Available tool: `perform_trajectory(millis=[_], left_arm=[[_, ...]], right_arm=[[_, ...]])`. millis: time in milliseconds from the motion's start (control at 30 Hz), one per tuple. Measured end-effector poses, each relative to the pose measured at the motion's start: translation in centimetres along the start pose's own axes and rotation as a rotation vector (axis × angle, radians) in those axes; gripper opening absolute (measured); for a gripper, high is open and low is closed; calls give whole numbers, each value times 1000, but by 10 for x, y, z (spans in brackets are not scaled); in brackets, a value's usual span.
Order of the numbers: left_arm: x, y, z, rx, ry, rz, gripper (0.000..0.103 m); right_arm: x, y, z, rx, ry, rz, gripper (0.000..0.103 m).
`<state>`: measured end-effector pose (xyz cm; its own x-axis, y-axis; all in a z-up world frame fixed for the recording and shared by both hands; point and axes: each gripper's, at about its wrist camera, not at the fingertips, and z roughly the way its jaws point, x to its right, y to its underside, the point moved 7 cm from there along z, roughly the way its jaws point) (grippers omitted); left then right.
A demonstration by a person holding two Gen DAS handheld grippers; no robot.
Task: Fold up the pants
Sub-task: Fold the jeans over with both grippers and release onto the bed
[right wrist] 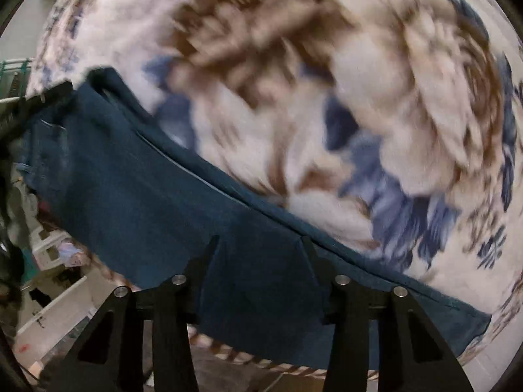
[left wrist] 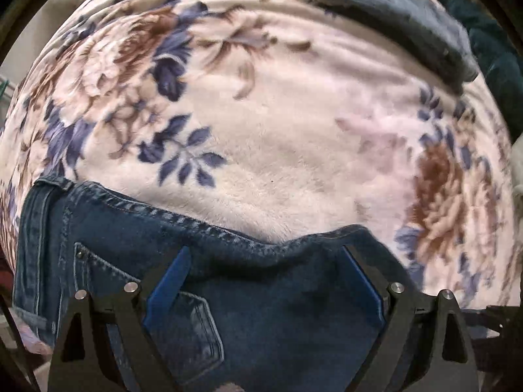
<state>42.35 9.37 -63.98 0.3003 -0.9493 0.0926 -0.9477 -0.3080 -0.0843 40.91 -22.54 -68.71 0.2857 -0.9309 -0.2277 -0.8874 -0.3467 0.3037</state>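
Note:
Dark blue jeans (left wrist: 268, 310) lie along the near edge of a floral plush blanket (left wrist: 278, 150), waistband at the left, a back pocket (left wrist: 193, 326) below my left gripper. My left gripper (left wrist: 264, 254) is open, its blue-padded fingers (left wrist: 170, 281) spread wide over the denim's upper seam. In the right wrist view the jeans (right wrist: 147, 202) stretch diagonally from upper left to lower right over the blanket (right wrist: 376, 114). My right gripper (right wrist: 260, 241) is open, with denim lying between and over its black fingers. The right view is motion-blurred.
A grey folded garment (left wrist: 402, 19) lies at the blanket's far right edge, with dark green cloth (left wrist: 490, 49) beyond it. In the right wrist view, white furniture and clutter (right wrist: 55, 294) sit on the floor at lower left, beyond the bed edge.

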Motion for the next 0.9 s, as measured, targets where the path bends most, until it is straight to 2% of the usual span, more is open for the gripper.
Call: perform_trajectory(millis=[67, 100, 133, 167, 233, 267, 300, 333, 367, 433, 467, 500, 533, 567, 600, 633, 733, 833, 867, 900], left_arm=[[3, -1, 9, -1, -25, 26, 92], [5, -2, 12, -2, -34, 33, 92], [6, -2, 14, 0, -42, 38, 92], [7, -3, 14, 0, -48, 42, 92], [8, -3, 14, 0, -50, 48, 92], [9, -2, 15, 0, -53, 52, 92], [10, -1, 14, 0, -57, 54, 92], [11, 0, 11, 2, -61, 51, 92], [12, 2, 7, 4, -65, 48, 92], [21, 7, -4, 16, -58, 51, 92], [31, 12, -15, 33, -56, 68, 92], [38, 17, -24, 44, -56, 88, 92], [46, 23, -31, 53, -55, 105, 92], [57, 30, -37, 57, -50, 123, 92], [70, 38, -41, 55, -39, 140, 92], [90, 50, -45, 50, -26, 166, 92], [135, 82, -43, 34, -10, 210, 92], [184, 119, -32, -1, 1, 266, 92], [196, 130, -28, -6, 5, 278, 92], [212, 140, -25, -9, 8, 291, 92]], right_arm=[[4, 3, 16, 5, -24, 22, 45], [8, 4, 21, 24, -15, 34, 23], [20, 6, 20, 35, 5, 46, 6], [25, 7, 20, 55, 31, 80, 2], [57, 14, 0, 126, 10, 177, 2], [69, 17, -12, 180, 40, 218, 0], [76, 20, -16, 196, 58, 240, 0], [81, 23, -13, 173, 16, 256, 0], [86, 27, -8, 147, -69, 294, 0], [94, 35, -14, 189, -205, 360, 3], [103, 44, -20, 213, -255, 400, 13], [117, 55, -25, 237, -273, 462, 33], [139, 70, -34, 286, -298, 547, 44], [156, 84, -41, 329, -308, 611, 60], [181, 104, -49, 377, -302, 696, 66], [206, 123, -57, 415, -284, 772, 66], [291, 211, -72, 501, -132, 1015, 66], [370, 268, -74, 510, -18, 1128, 66], [407, 279, -74, 503, -3, 1136, 66], [424, 287, -69, 494, 13, 1136, 66]])
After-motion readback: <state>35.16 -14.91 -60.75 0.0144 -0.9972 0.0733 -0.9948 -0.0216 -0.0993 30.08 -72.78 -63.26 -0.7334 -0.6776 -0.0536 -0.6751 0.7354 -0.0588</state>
